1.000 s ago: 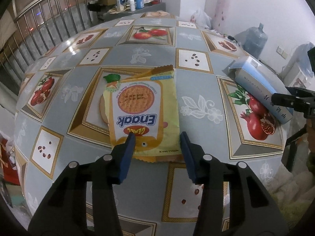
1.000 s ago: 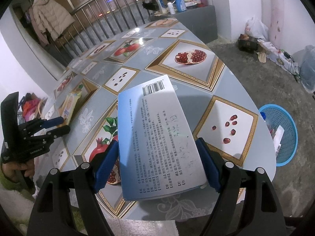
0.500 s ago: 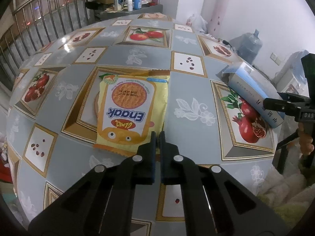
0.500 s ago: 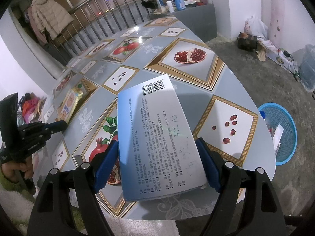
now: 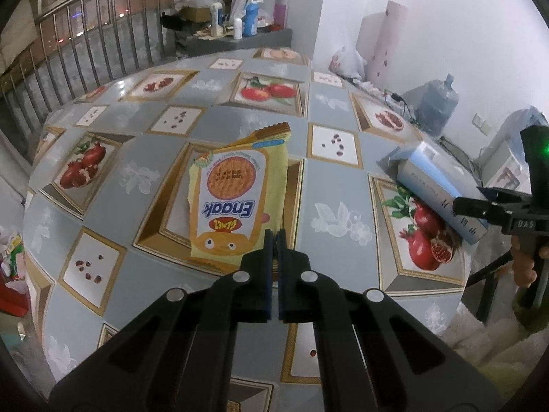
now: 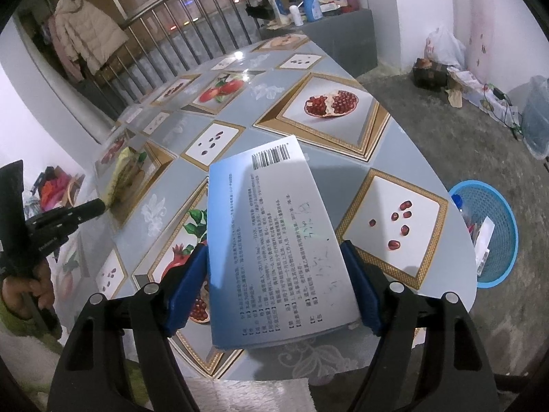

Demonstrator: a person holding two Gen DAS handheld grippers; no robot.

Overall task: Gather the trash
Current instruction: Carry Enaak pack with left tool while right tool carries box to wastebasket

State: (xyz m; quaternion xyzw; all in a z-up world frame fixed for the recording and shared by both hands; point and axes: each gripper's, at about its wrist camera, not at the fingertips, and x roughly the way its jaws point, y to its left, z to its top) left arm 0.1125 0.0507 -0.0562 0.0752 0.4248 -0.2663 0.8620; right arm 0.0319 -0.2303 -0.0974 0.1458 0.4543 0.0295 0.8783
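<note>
A yellow Enaak snack wrapper is pinched at its near edge by my left gripper, which is shut on it and holds its far end tilted up off the table. The wrapper also shows in the right wrist view. My right gripper is shut on a flat blue-white box with a barcode and printed text, held above the table's near edge. The box shows in the left wrist view, with the right gripper at the far right.
The table has a grey cloth with fruit pictures. A blue mesh bin with some trash stands on the floor to the right of the table. A railing runs behind the table. A water jug stands by the wall.
My left gripper closed on the wrapper's near edge and has lifted it, so the wrapper now tilts up. The right gripper keeps holding the box, almost still.
</note>
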